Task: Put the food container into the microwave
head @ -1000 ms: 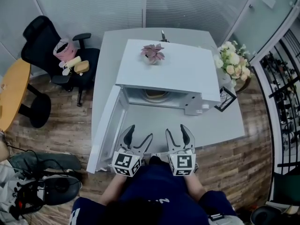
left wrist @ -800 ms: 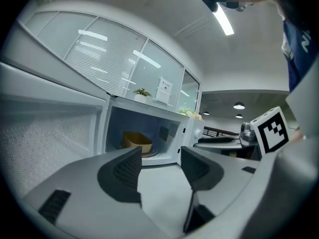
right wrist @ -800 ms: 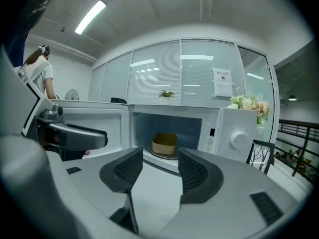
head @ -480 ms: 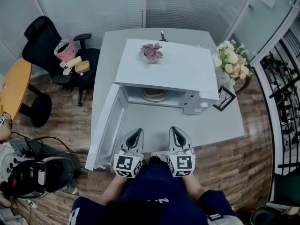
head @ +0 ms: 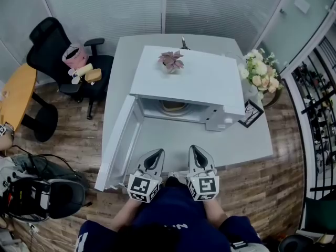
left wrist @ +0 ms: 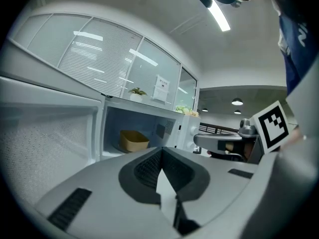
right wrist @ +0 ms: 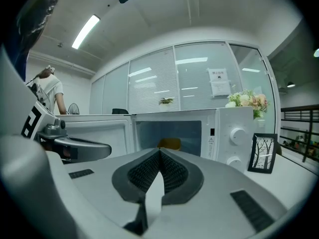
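The white microwave [head: 189, 83] stands on the grey table, its door [head: 118, 140] swung open to the left. A tan food container [head: 174, 107] sits inside the cavity; it also shows in the left gripper view [left wrist: 133, 140] and the right gripper view [right wrist: 170, 143]. My left gripper [head: 158, 153] and right gripper [head: 195, 149] rest side by side near the table's front edge, well short of the microwave. Both are shut with nothing between the jaws.
A small pink potted plant [head: 170, 61] sits on top of the microwave. A flower bouquet [head: 260, 70] and a black picture frame [head: 251, 112] stand at the table's right. A black office chair [head: 58, 62] and a wooden table [head: 13, 101] are left.
Both grippers were open a second ago and have since closed, empty. They stay near the front edge of the table.
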Demonstrator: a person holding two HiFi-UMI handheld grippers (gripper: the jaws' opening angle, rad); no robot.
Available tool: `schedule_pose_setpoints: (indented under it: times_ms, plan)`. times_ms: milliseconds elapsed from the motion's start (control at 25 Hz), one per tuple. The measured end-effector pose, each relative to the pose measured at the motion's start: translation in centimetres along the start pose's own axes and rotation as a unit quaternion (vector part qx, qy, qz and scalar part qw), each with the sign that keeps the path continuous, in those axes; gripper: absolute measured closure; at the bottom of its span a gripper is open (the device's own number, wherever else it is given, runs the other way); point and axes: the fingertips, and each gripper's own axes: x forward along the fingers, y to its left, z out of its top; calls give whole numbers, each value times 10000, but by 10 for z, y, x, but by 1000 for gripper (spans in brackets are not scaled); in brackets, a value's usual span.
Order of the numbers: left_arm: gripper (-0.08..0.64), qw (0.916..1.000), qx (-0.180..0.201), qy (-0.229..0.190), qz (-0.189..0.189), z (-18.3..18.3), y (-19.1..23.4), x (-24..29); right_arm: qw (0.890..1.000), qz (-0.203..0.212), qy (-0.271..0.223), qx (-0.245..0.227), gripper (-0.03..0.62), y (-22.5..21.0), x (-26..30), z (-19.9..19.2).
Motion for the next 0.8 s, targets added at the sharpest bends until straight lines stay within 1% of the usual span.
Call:
schedule_pose_setpoints:
  times_ms: [280, 440, 640, 800]
  plan:
    - [557, 10000, -42, -12, -3, 2, 2, 0, 9994, 58, 245, -230, 583, 1, -1, -11]
    - [557, 10000, -27, 7, -16, 0, 2, -1, 9992, 27, 268, -279, 583, 1, -1, -13]
    - [557, 10000, 25, 50, -34, 0, 3, 0, 9988, 167, 316, -324, 583, 6, 1, -14]
    - [557, 10000, 28, 68, -46, 0, 5, -1, 9986, 138, 365, -367, 583, 6, 2, -15]
